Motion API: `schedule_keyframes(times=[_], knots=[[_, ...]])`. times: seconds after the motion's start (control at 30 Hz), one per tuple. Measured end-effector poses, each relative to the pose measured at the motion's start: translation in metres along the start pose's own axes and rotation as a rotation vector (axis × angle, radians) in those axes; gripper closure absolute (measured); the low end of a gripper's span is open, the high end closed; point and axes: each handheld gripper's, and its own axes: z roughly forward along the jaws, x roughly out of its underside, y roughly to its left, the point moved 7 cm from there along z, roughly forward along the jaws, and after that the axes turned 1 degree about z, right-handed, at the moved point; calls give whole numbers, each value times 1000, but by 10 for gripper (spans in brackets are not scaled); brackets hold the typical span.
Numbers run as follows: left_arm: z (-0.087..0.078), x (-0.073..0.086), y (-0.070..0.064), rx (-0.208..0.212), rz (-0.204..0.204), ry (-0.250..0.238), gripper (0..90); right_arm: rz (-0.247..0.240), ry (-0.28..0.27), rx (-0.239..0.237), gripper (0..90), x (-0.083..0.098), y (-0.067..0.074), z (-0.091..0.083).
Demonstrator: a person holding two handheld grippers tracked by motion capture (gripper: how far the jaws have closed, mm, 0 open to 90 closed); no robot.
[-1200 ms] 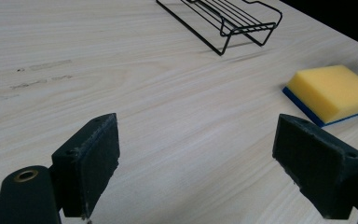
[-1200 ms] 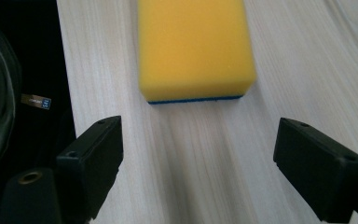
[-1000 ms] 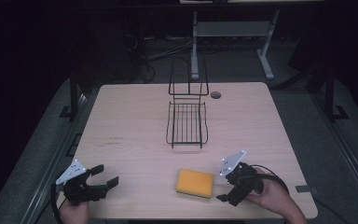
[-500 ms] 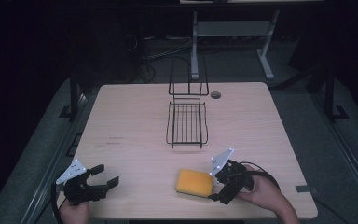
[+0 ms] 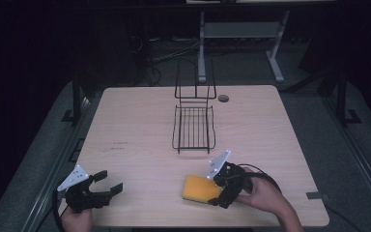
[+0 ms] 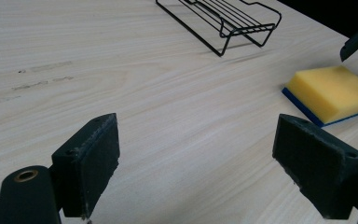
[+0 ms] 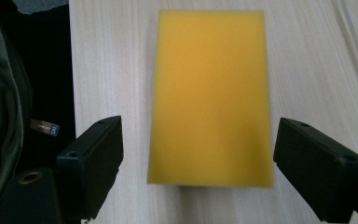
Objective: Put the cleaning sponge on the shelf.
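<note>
A yellow sponge (image 5: 199,189) with a blue underside lies flat on the wooden table (image 5: 140,121) near its front edge. In the right gripper view the sponge (image 7: 210,95) sits just ahead of the two jaws, which stand wide apart on either side of its near end. My right gripper (image 5: 221,191) is open and hovers at the sponge's right end. My left gripper (image 5: 107,184) rests open at the front left corner with nothing between its jaws. From the left gripper view the sponge (image 6: 332,93) lies far right.
A black wire rack (image 5: 193,126) with an upright back stands in the table's middle, also seen at the top of the left gripper view as the rack (image 6: 221,18). A round cable hole (image 5: 223,98) sits behind it. The table's front edge is close to both hands.
My right gripper has moved left to the sponge's right end, so its open jaws now flank it. The left gripper has stayed in place.
</note>
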Motion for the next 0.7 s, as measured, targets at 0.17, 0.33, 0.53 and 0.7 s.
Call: schedule_keyframes(times=[0.17, 0.33, 0.53, 0.7], knots=[[0, 0, 1, -2, -3, -2, 140, -1, 3, -6, 154, -4, -2, 3], [-1, 0, 0, -2, -3, -1, 140, 1, 18, -15, 154, -8, -4, 7], [-1, 0, 0, -3, -3, -1, 140, 3, 19, -20, 154, -13, -7, 9], [0, 0, 0, -1, -2, 0, 141, 0, 30, -22, 154, -15, -8, 11]])
